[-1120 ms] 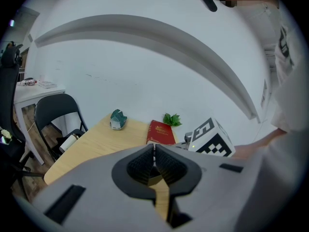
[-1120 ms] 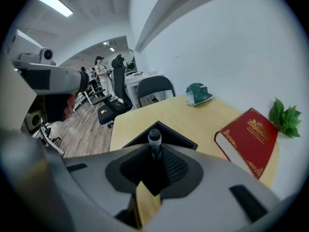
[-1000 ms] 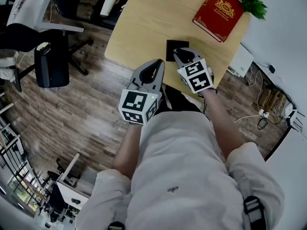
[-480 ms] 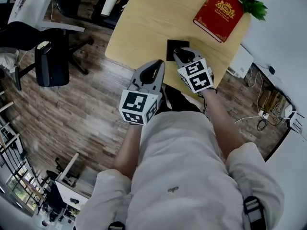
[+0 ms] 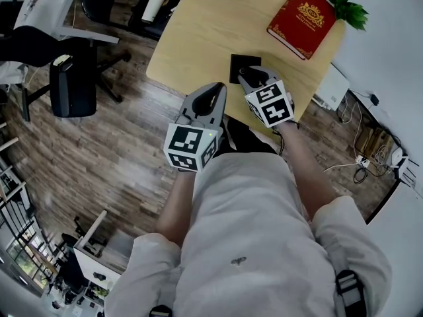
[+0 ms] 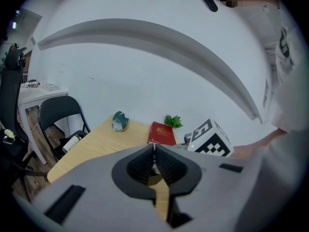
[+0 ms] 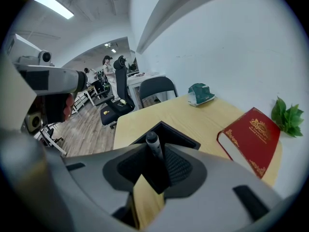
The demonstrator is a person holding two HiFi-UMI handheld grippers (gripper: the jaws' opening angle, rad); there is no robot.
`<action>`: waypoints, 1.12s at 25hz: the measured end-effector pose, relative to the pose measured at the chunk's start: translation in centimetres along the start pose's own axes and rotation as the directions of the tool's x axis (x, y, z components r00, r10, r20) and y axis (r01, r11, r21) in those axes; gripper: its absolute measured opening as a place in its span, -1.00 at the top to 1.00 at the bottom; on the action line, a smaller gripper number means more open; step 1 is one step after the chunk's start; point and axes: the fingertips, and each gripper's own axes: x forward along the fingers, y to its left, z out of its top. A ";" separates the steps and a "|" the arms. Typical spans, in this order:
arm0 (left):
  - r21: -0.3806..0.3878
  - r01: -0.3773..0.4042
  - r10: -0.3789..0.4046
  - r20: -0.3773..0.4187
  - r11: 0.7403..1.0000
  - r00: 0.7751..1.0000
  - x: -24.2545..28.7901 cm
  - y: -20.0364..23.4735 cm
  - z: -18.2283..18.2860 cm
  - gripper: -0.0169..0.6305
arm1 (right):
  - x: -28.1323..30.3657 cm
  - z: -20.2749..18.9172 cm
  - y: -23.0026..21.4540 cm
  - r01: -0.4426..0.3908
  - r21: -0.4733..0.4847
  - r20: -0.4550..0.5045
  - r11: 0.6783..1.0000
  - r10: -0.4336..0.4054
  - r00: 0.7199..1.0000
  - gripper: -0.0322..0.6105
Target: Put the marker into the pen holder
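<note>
Head view: the holder (image 5: 242,67) sits by the table's (image 5: 198,32) near edge, with the right tongs (image 5: 251,78) over it and the left tongs (image 5: 213,92) beside. Left gripper view: jaws shut, empty. Right gripper view: jaws have just been opening and are wide around the marker (image 7: 154,145), which stands in the holder.

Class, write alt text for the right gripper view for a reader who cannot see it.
The right gripper has just been opening its jaws around a dark grey marker over a black square pen holder on a pale wooden table; a red hardcover book lies nearby.
</note>
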 end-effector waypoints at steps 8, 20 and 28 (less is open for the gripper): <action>0.015 -0.033 0.033 0.022 0.999 0.999 -1.0 -1.0 0.2 0.91 | -1.1 0.4 0.7 -0.021 -0.035 0.029 0.999 0.022 0.999 0.55; 0.024 -0.108 0.107 0.037 0.994 0.994 -3.4 -2.6 -0.2 0.91 | -3.8 0.4 1.3 -0.051 -0.059 0.081 0.997 0.055 0.995 0.55; 0.013 -0.099 0.098 0.026 0.995 0.995 -4.1 -3.1 -0.9 0.91 | -5.3 0.2 1.6 -0.044 0.004 0.124 0.999 0.043 0.991 0.56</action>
